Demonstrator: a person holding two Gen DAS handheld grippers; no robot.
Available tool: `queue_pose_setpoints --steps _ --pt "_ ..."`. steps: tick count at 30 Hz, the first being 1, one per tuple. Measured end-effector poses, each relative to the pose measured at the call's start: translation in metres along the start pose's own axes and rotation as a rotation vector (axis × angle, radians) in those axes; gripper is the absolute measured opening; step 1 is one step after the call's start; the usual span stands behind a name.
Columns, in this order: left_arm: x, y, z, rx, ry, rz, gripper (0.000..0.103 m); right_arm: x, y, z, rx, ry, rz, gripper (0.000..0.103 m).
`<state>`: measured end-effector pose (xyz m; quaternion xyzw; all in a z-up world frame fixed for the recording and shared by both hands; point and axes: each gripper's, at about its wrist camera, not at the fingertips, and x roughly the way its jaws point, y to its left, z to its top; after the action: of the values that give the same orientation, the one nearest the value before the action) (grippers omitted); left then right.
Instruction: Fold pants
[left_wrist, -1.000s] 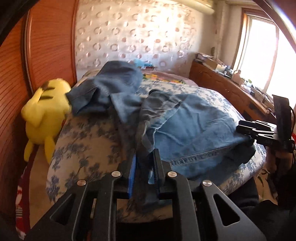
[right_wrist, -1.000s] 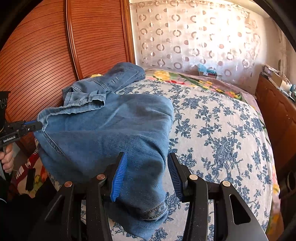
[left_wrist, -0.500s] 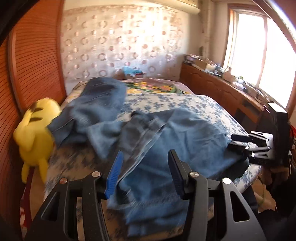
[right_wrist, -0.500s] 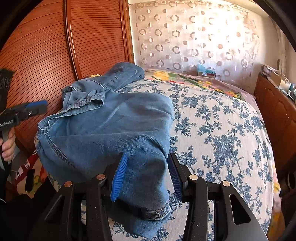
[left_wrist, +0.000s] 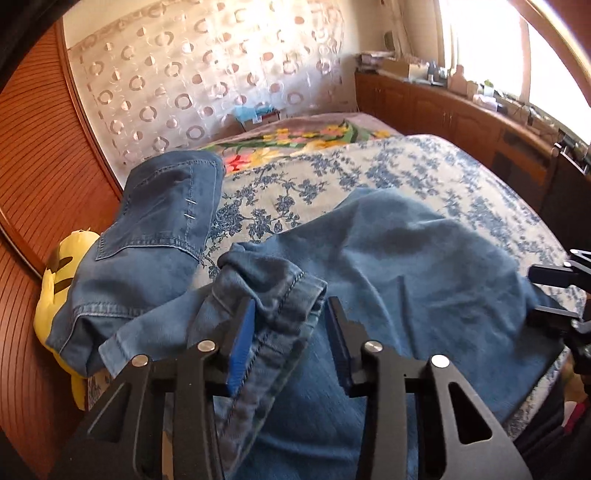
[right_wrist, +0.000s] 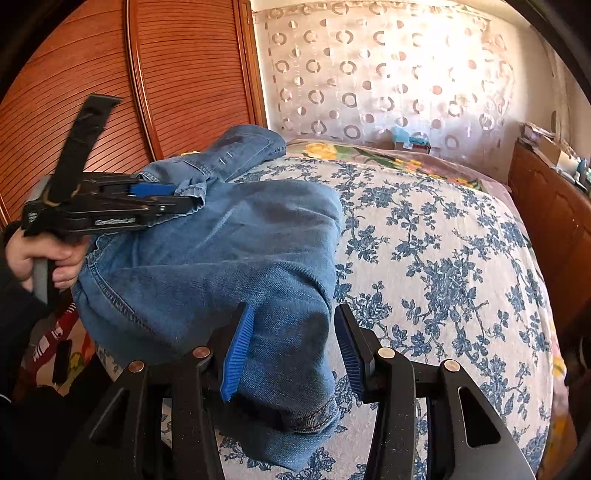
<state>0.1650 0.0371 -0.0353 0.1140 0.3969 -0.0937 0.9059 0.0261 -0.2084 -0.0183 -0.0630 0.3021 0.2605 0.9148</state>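
Lying crumpled on a blue-flowered white bedspread (right_wrist: 443, 258): one pair of blue denim pants (right_wrist: 229, 258).

Left black two-finger gripper (left_wrist: 290, 332): jaws part open and closing, a bunched hem fold between them, pads not clearly pressing. Right black two-finger gripper (right_wrist: 293, 349): jaws part open around a folded denim edge near the bed's front, grip cannot be told. Darker denim leg (left_wrist: 166, 206) extends toward a yellow plush toy (left_wrist: 59, 295) beside the slatted wooden wardrobe (right_wrist: 110, 74).
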Motion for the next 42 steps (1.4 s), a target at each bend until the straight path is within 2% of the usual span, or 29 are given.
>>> queue_pose_setpoints --steps 2,8,11,16,19,22,26,32,38,42 --pt "0.003 0.001 0.001 0.009 0.009 0.010 0.036 0.000 -0.001 -0.001 0.002 0.000 0.003 0.047" --pt "0.006 0.003 0.004 0.012 0.008 0.014 0.014 0.001 -0.002 -0.002 0.011 -0.001 0.010 0.047" --pt "-0.001 0.008 0.003 -0.002 -0.015 0.010 0.008 0.001 -0.001 -0.002 0.012 -0.001 0.010 0.047" --pt "-0.024 0.050 0.000 -0.111 -0.077 0.022 0.007 0.000 0.000 -0.002 0.011 -0.001 0.006 0.047" --pt "-0.031 0.082 -0.006 -0.177 -0.084 0.062 0.007 -0.002 0.000 -0.003 0.012 -0.004 0.001 0.047" --pt "-0.035 0.101 -0.013 -0.212 -0.081 0.058 0.007 -0.004 -0.001 -0.005 0.022 -0.009 0.001 0.047" --pt "-0.040 0.109 -0.023 -0.226 -0.077 0.059 0.017 -0.008 -0.003 -0.006 0.035 -0.016 -0.005 0.047" --pt "-0.048 0.109 -0.037 -0.242 -0.105 0.031 0.049 -0.015 -0.009 -0.008 0.054 -0.021 -0.012 0.048" --pt "-0.068 0.073 -0.046 -0.214 -0.145 -0.019 0.050 -0.021 -0.017 -0.014 0.106 -0.019 -0.043 0.050" --pt "-0.074 0.035 -0.056 -0.196 -0.150 -0.098 0.050 -0.019 -0.018 -0.022 0.145 0.004 -0.040 0.050"
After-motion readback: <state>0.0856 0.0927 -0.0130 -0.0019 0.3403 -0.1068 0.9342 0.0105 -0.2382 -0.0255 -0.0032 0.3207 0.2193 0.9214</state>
